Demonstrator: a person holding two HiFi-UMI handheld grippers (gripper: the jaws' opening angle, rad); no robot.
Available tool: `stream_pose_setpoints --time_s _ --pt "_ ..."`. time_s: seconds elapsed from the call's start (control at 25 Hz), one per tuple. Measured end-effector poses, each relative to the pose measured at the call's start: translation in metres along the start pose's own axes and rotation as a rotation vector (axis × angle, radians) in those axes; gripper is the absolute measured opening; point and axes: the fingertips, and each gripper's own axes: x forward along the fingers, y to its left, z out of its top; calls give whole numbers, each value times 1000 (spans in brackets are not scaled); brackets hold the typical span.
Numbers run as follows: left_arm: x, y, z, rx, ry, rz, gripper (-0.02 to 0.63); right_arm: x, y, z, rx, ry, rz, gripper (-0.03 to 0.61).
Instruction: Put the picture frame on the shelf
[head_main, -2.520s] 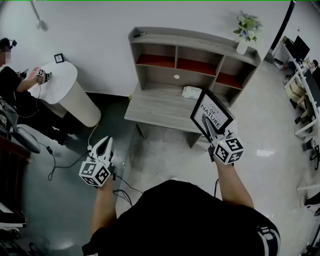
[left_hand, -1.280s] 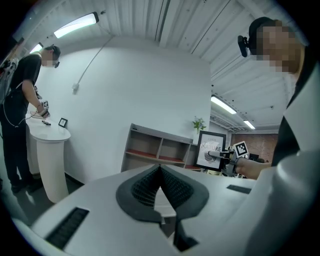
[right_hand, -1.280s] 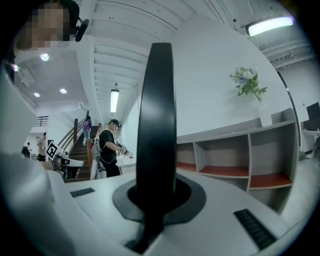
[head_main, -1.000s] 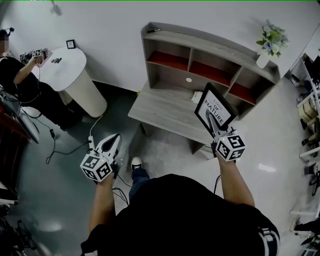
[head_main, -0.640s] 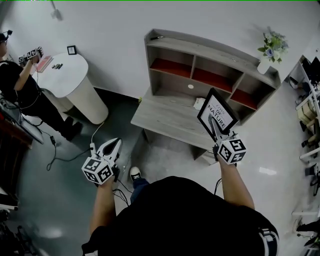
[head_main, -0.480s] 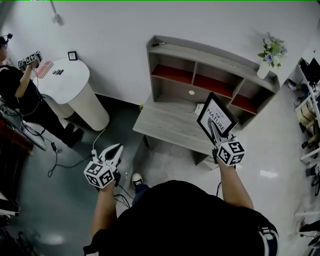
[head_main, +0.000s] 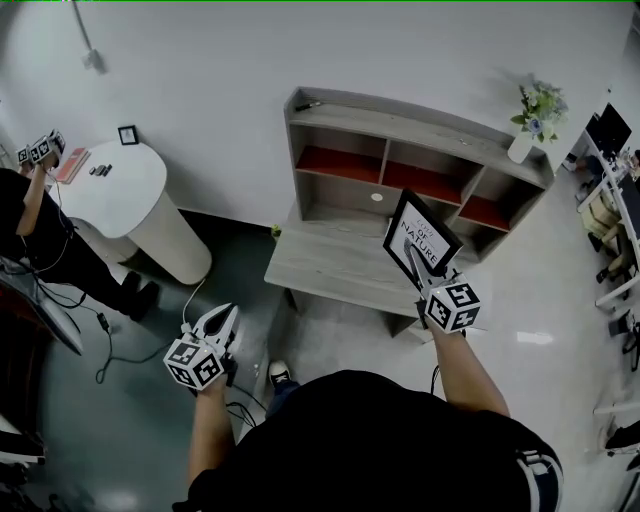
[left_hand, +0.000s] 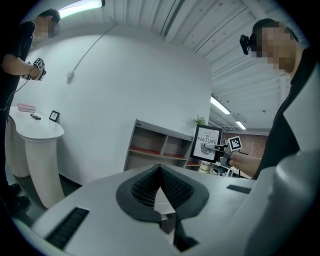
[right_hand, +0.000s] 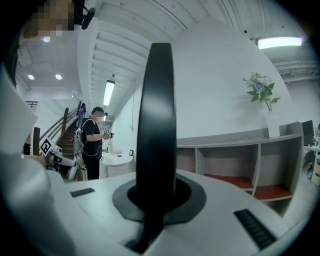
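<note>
The picture frame (head_main: 421, 240), black with a white print, is held upright and tilted in front of the grey shelf unit (head_main: 400, 130). My right gripper (head_main: 414, 260) is shut on its lower edge. It hangs over the right end of the unit's desk top (head_main: 330, 265). In the right gripper view the picture frame (right_hand: 157, 115) shows edge-on as a black bar between the jaws, with the shelf unit (right_hand: 240, 160) behind. My left gripper (head_main: 220, 322) hangs low over the dark floor, shut and empty. In the left gripper view the left gripper (left_hand: 160, 169) points toward the shelf unit (left_hand: 160, 147) and the picture frame (left_hand: 206, 143).
A white round pedestal table (head_main: 115, 195) with a small frame (head_main: 127, 134) stands at the left, with a person (head_main: 30, 235) beside it. A vase of flowers (head_main: 532, 115) sits on the shelf unit's right top. Cables (head_main: 150, 330) lie on the floor.
My right gripper has carried the frame slightly left and nearer the shelf unit. My left gripper stays low at my side. The person at the left has moved toward the view's edge.
</note>
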Motion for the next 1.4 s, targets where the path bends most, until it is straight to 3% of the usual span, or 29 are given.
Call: stream_pose_setpoints --time_s 0.76,1.08,1.4 --pt "45 76 14 0 89 -77 20 64 -2 -6 29 51 -90 23" --pt "59 112 43 23 72 -103 18 83 7 4 32 57 -146 23" --pt "69 144 49 31 119 -179 18 102 19 9 24 64 -213 23"
